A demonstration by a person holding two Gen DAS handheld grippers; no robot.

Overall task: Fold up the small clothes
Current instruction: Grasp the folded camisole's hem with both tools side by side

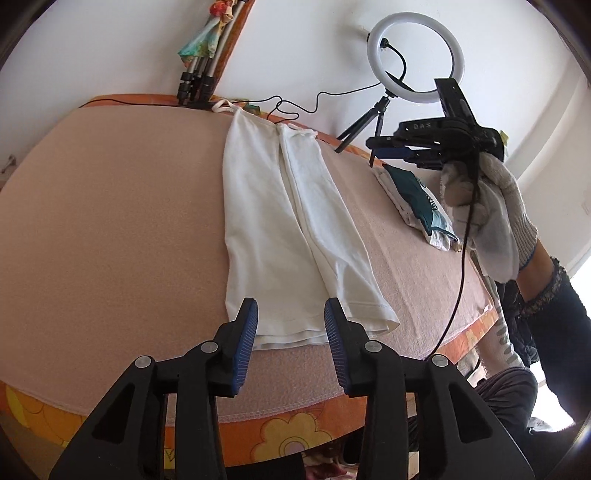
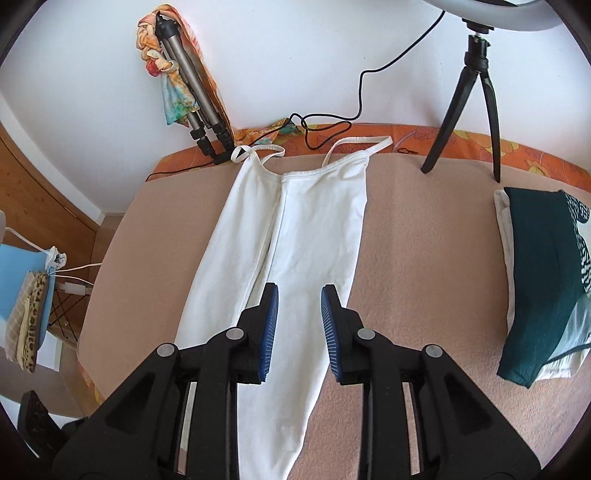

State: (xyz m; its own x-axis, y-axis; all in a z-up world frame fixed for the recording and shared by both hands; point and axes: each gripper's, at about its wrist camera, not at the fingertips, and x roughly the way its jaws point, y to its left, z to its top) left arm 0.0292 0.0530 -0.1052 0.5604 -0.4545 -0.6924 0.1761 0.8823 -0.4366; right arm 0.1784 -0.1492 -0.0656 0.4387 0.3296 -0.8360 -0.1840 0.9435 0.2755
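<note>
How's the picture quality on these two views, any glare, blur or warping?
Left wrist view: strong fisheye bowing of the bed, blown-out daylight at the right edge, top evenly lit and sharp, left gripper open. Right wrist view: same warping with dark corners, ring light cropped and bright at the upper edge, soft shadows only, right gripper open.

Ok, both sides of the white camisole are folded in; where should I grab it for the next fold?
Take the hem end of the white camisole nearest the open left gripper, coming in low from the near table edge. It lies flat as a long strip, straps at the far end.
</note>
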